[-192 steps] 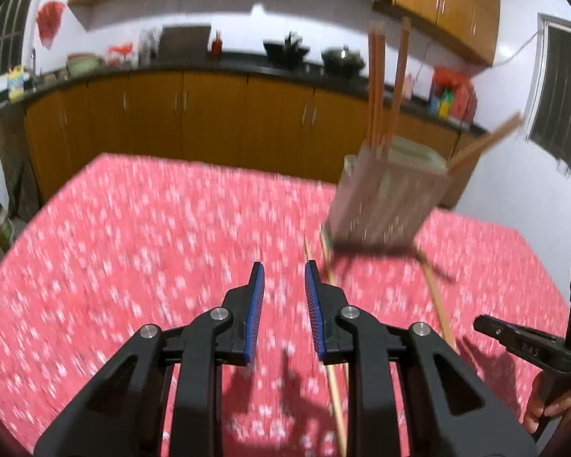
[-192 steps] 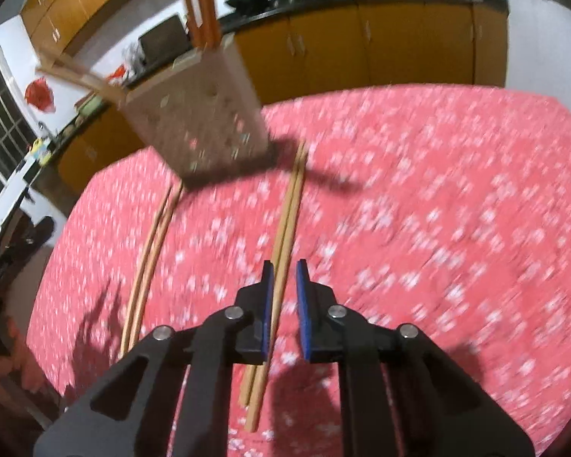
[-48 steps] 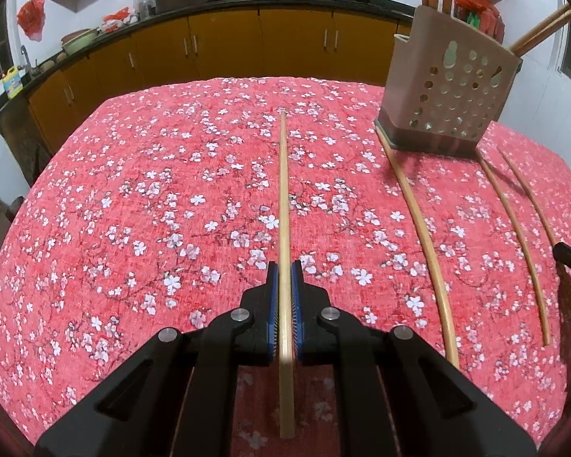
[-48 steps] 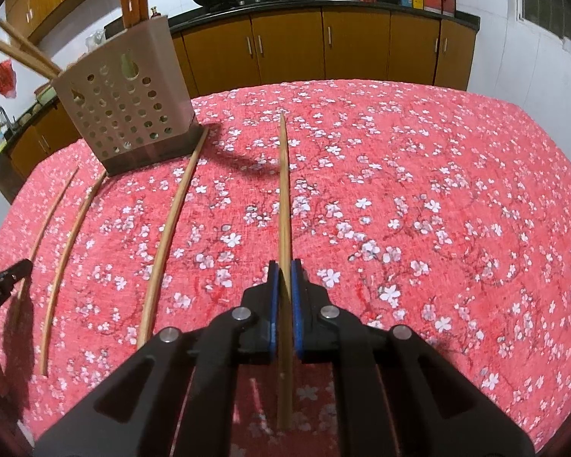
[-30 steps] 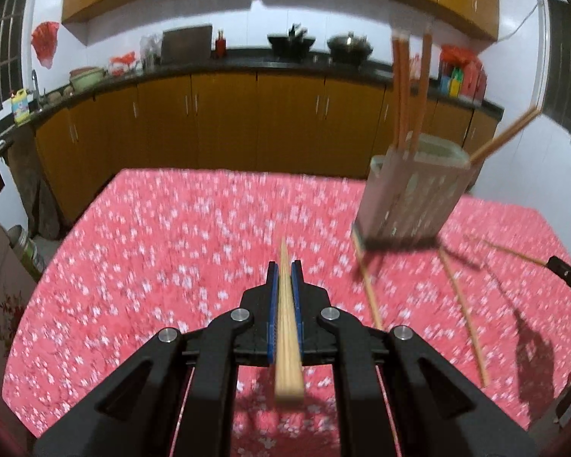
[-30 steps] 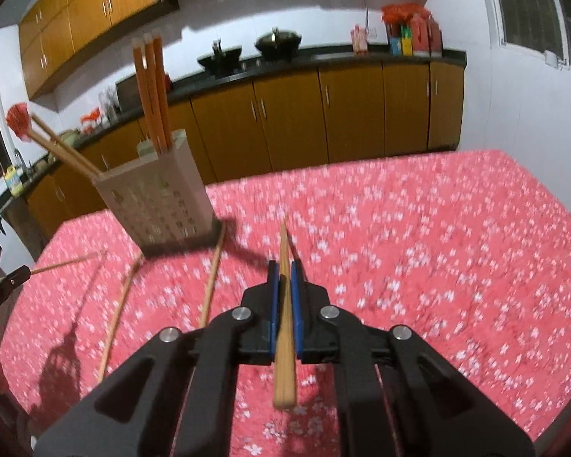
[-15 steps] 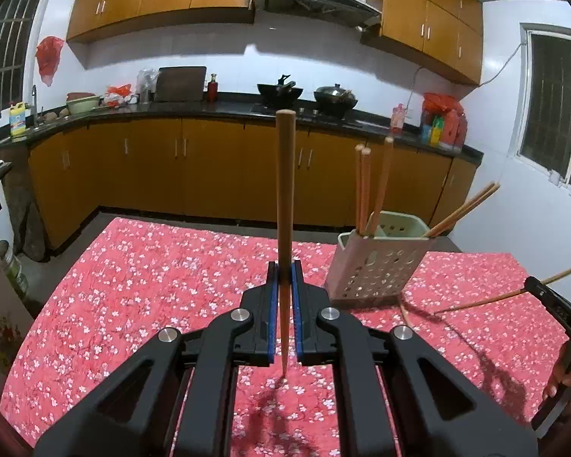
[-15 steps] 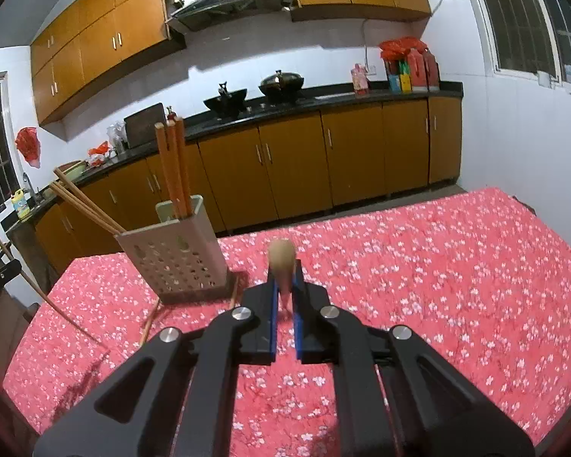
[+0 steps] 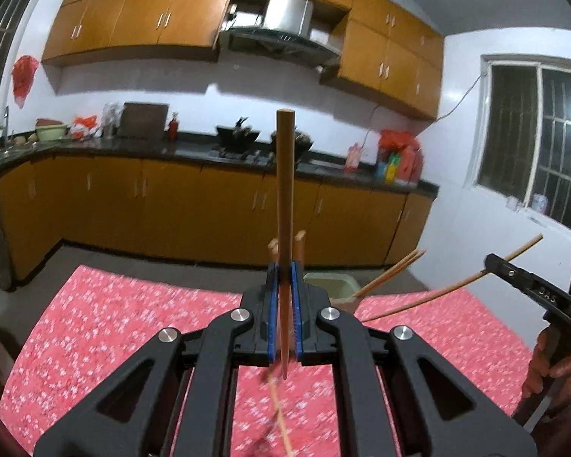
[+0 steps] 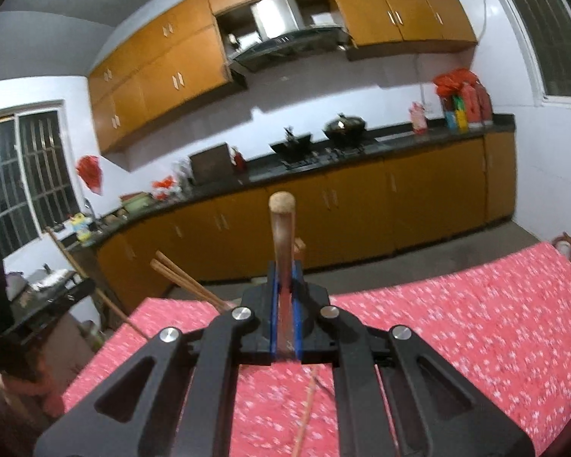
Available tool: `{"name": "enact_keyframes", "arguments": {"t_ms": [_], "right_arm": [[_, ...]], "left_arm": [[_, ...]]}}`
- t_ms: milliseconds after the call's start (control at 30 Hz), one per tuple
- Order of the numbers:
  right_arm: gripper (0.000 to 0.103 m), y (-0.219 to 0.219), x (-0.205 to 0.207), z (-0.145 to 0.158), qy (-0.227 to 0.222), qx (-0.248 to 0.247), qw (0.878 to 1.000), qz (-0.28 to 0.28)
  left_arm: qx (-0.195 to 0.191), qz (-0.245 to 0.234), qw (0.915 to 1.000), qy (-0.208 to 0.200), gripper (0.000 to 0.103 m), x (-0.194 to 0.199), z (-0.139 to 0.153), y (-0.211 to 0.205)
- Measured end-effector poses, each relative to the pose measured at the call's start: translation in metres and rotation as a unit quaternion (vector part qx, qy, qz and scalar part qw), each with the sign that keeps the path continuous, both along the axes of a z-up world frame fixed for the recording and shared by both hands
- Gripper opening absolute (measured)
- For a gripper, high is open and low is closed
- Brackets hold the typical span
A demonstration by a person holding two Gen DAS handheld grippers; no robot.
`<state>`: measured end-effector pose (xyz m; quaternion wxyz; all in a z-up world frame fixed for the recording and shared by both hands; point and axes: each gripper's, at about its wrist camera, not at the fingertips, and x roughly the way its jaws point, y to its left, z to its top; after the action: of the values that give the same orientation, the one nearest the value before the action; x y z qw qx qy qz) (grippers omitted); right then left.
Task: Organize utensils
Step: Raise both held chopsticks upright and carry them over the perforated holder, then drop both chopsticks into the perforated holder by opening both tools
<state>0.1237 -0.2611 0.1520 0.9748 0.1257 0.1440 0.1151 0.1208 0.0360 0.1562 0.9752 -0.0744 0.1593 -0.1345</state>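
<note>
1. The kitchen is filling the background of both views: orange-brown wall cabinets [image 9: 141,19] are hanging above a range hood [image 9: 281,34], and a dark countertop [image 9: 141,150] is running along the far wall, carrying two woks [image 10: 318,133] and red bags [image 9: 399,150].
2. The table [image 9: 106,327] is lying at 6 o'clock in both views, covered in a red cloth with small white flowers [image 10: 495,323]; its print is blurring.
3. The left claw [image 9: 284,306] is clamping a wooden chopstick [image 9: 285,198] between its blue pads [image 9: 271,312]. The stick is standing upright toward 12 o'clock, with its flat round end at the top and its thinner end poking out below the pads.
4. The right claw [image 10: 284,310] is gripping another chopstick [image 10: 282,236], which is pointing nearly at the camera so its rounded end is showing. In the left view this claw [image 9: 493,262] is appearing at 3 o'clock, with its stick [image 9: 449,289] slanting across.
5. The pale utensil holder [image 9: 327,282] is sitting on the table just behind the left claw, mostly hidden; several chopsticks are leaning out of it [image 9: 392,272] toward 2 o'clock.
6. One loose chopstick [image 10: 304,415] is lying on the cloth at 6 o'clock, blurred.
</note>
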Motion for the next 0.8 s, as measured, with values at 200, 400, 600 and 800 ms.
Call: {"name": "enact_keyframes", "arguments": {"t_ms": [200,400,600,800], "right_arm": [[0.007,0.020,0.021,0.029,-0.020,-0.027,0.999,-0.001],[0.007,0.040,0.066,0.027,0.022,-0.067,0.998,0.000],[0.007,0.048,0.098,0.007,0.064,-0.074,0.995,0.006],[0.007,0.051,0.110,-0.002,0.077,-0.073,0.994,0.013]], "left_arm": [[-0.024,0.008,0.9979,-0.059,0.007,0.013,0.031,-0.018],[-0.027,0.028,0.9947,-0.096,0.007,0.036,0.041,-0.037],[-0.006,0.036,0.9962,-0.079,0.007,0.067,0.019,-0.055],[-0.002,0.035,0.9985,-0.042,0.007,0.085,-0.004,-0.058]]}}
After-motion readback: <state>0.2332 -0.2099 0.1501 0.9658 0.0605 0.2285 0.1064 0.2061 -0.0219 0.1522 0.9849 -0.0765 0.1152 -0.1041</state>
